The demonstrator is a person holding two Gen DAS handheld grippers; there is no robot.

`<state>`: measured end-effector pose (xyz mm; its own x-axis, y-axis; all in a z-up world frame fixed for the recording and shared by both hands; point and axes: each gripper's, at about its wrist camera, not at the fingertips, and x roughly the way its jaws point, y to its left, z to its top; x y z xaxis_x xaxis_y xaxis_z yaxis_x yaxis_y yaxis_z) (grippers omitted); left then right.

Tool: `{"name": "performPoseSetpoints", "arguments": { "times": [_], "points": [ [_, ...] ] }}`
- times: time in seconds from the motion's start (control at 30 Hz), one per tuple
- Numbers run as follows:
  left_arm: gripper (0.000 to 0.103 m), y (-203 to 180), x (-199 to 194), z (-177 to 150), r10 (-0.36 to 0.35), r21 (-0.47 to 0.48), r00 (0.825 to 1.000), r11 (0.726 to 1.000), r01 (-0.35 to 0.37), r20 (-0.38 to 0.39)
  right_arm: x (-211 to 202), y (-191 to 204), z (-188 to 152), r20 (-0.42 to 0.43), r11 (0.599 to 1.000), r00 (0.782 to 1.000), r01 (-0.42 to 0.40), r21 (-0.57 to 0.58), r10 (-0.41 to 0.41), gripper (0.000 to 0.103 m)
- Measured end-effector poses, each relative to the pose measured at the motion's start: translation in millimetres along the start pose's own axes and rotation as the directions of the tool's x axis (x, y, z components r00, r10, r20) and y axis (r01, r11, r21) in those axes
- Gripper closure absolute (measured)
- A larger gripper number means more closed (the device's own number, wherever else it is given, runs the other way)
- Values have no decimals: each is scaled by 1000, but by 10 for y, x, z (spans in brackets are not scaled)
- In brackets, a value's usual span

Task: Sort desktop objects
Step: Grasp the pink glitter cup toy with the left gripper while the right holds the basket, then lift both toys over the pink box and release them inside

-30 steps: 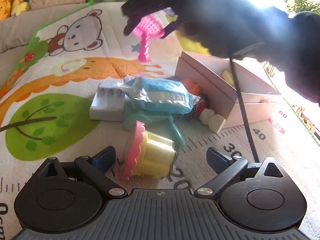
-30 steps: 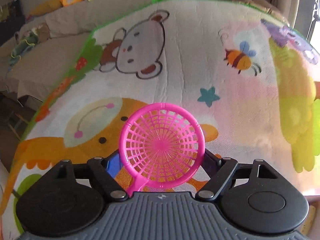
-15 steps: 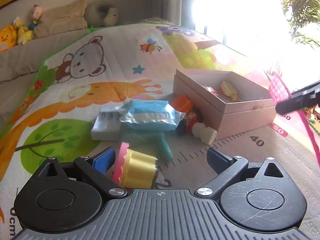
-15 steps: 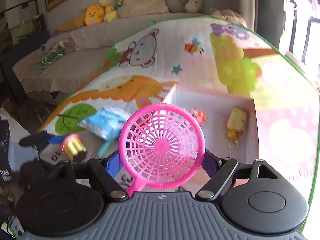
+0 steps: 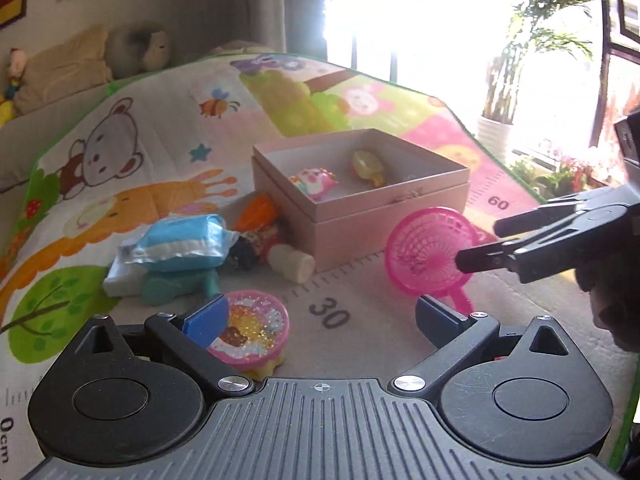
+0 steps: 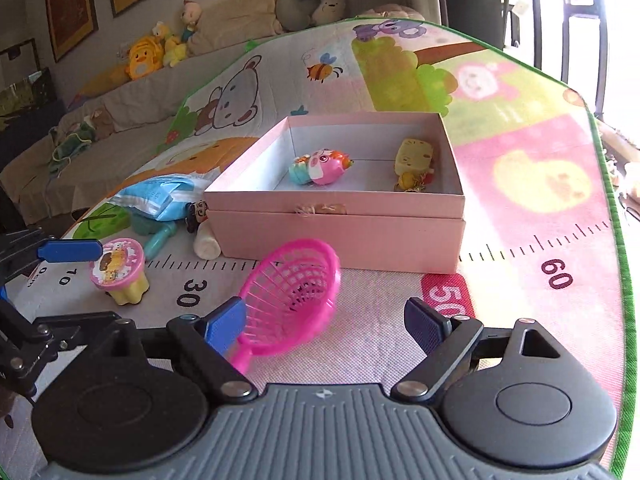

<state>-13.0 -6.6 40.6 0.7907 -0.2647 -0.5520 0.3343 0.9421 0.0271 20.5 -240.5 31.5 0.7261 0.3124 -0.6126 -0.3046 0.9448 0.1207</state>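
Half a second ago our right gripper (image 6: 324, 326) had the pink strainer (image 6: 294, 306) pinched upright between its fingers; now the fingers stand wide apart and the strainer has tipped over, leaning toward ten o'clock against the blue left pad, its handle down by the hinge. We judge it freshly let go, though we cannot tell whether it fully rests on the play mat (image 6: 520, 184) yet. It sits short of the pink box (image 6: 340, 228), which lies at twelve o'clock with its open top facing us, so the drop seems to have landed in front of the box, not inside it.

Inside the box we see a pink pig toy (image 6: 320, 168) and a yellow toy (image 6: 414, 158), apparently sorted already.

Our left gripper (image 5: 320, 316) is also spread open and holds nothing; the cupcake toy (image 5: 250, 330) stands just beside its blue left pad at ten o'clock, touching or nearly so, probably the next pick.

Farther out at eleven o'clock lies the unsorted heap: a blue packet (image 5: 182, 242) on top of a teal toy (image 5: 176, 286), a white block (image 5: 120, 276), and a small doll (image 5: 272, 240) wedged against the box wall.
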Motion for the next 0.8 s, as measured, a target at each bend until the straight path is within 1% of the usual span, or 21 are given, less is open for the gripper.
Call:
{"name": "performPoseSetpoints", "arguments": {
  "times": [0.03, 0.1, 0.17, 0.2, 0.3, 0.33, 0.37, 0.4, 0.43, 0.47, 0.57, 0.63, 0.7, 0.77, 0.8],
  "points": [
    [1, 38, 32, 4, 41, -22, 999, 999, -42, -17, -18, -6, -32, 5, 1000, 1000, 14, -6, -14, 15],
    [1, 110, 114, 5, 101, -50, 993, 993, -103, -56, -40, -6, -80, 12, 999, 999, 37, -23, -36, 13],
    [1, 155, 206, -4, 170, -54, 981, 983, -176, -90, -58, 17, -111, 18, 998, 998, 55, -43, -54, 13],
    [1, 170, 241, -11, 190, -59, 977, 979, -196, -100, -67, 39, -128, 22, 997, 998, 62, -55, -61, 13],
    [2, 220, 308, -38, 208, -95, 970, 971, -221, -127, -106, 135, -147, 37, 990, 996, 82, -110, -78, 11],
    [3, 224, 318, -52, 210, -105, 969, 969, -224, -130, -121, 173, -149, 44, 987, 995, 91, -133, -86, 6],
    [12, 226, 323, -61, 211, -110, 969, 968, -226, -131, -135, 207, -149, 53, 983, 994, 99, -153, -91, 4],
    [27, 227, 324, -72, 213, -111, 968, 967, -228, -134, -152, 239, -150, 61, 980, 994, 104, -172, -95, 3],
    [33, 231, 327, -83, 213, -114, 967, 967, -229, -138, -162, 267, -143, 63, 977, 993, 105, -186, -95, 3],
    [44, 235, 328, -95, 212, -121, 967, 966, -230, -143, -166, 287, -131, 63, 976, 994, 103, -194, -92, 3],
    [45, 244, 281, -132, 195, -130, 970, 968, -214, -141, -139, 344, -75, 52, 972, 994, 102, -213, -93, 2],
    [45, 195, 230, -168, 169, -111, 976, 977, -184, -137, -69, 401, -39, 34, 967, 994, 109, -228, -104, 1],
    [48, 121, 150, -219, 117, -87, 983, 988, -130, -139, 18, 454, -22, 22, 962, 993, 115, -249, -113, 1],
    [47, 54, 80, -268, 62, -74, 988, 995, -74, -145, 129, 512, -13, 11, 954, 992, 127, -272, -129, 1],
    [46, 23, 43, -287, 46, -66, 989, 996, -56, -142, 189, 528, -2, 3, 952, 990, 133, -275, -138, 1]
  ]
}}
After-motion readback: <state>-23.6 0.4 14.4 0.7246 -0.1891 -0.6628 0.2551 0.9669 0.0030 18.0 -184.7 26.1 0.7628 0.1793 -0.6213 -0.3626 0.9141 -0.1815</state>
